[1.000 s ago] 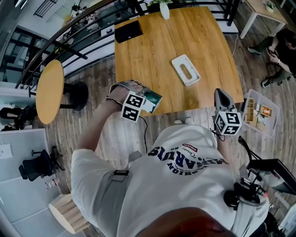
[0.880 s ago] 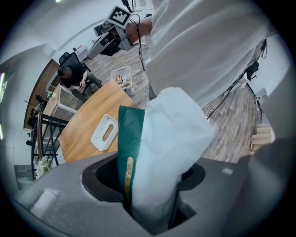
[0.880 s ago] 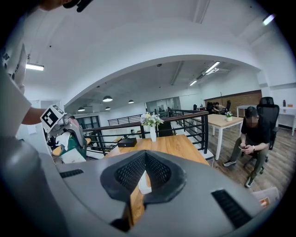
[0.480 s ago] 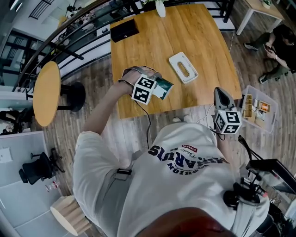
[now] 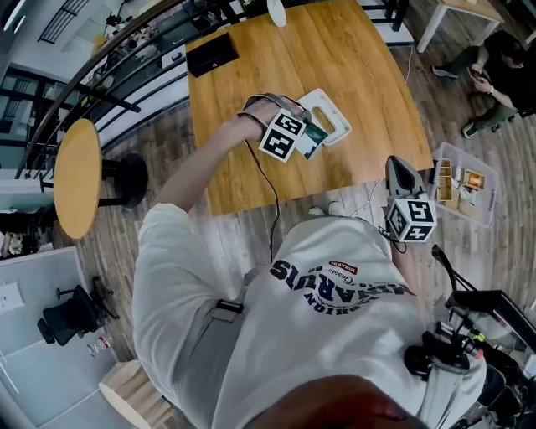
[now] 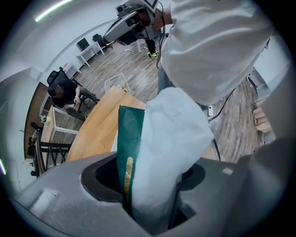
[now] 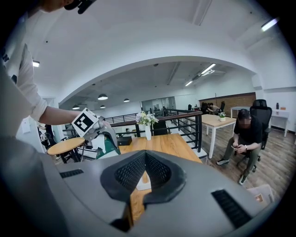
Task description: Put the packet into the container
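In the head view, the left gripper (image 5: 300, 134) points down over the wooden table (image 5: 251, 167). The green-and-white packet (image 5: 315, 141) shows just beside its marker cube and overlaps the near corner of the white container (image 5: 333, 116). That view cannot tell whether packet and container touch.

The left gripper view settles the grip. Both jaws clamp the packet's lower end, and the packet stands up between them, green on one face and white on the other. There the packet fills the middle and covers most of what lies beyond it.

Only the right gripper view gives a side look. The packet hangs below the left gripper's marker cube, and the container lies flat on the table top, seen through the gap behind this gripper's own pads.

The right gripper (image 5: 400, 178) is off the table's near edge, close to the person's body. Its jaws are closed tip to tip with nothing between them.

Counted, there are two grippers, one packet, one container and one table under them. The table also bears one black box (image 5: 209, 54) and one vase (image 5: 276, 10), whose flowers only the right gripper view shows. On the floor stand one round stool (image 5: 77, 176) and one clear bin (image 5: 462, 186) with small items inside. One seated person (image 5: 501, 67) is near the table's far corner.
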### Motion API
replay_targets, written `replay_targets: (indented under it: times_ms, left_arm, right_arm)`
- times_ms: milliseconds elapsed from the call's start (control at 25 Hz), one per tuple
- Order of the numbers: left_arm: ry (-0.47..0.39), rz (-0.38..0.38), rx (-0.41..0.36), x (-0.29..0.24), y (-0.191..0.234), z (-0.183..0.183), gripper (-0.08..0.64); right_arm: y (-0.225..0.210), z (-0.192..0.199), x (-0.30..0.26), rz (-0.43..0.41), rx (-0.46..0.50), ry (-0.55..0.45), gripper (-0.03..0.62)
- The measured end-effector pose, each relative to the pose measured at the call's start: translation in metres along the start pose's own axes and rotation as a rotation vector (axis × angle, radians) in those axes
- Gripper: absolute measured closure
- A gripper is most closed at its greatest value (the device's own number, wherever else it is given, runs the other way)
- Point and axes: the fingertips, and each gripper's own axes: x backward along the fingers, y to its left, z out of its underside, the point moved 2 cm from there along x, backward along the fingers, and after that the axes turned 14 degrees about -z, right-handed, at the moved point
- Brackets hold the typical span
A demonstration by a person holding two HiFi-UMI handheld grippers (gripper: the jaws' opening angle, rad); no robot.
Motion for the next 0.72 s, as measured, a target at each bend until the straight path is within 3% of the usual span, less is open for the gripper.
replay_targets:
  times_ms: [440, 720]
  left_arm:
    - [-0.012, 0.020, -0.066, -0.059, 0.048, 0.008, 0.276]
    - [-0.003, 0.026, -0.146, -0.105, 0.066, 0.009, 0.276]
  right_arm:
    - [-0.019, 0.004, 0.018, 0.081, -0.040, -0.019, 0.584]
    - [-0.020, 0.005, 0.024, 0.109, -0.057, -0.019, 0.584]
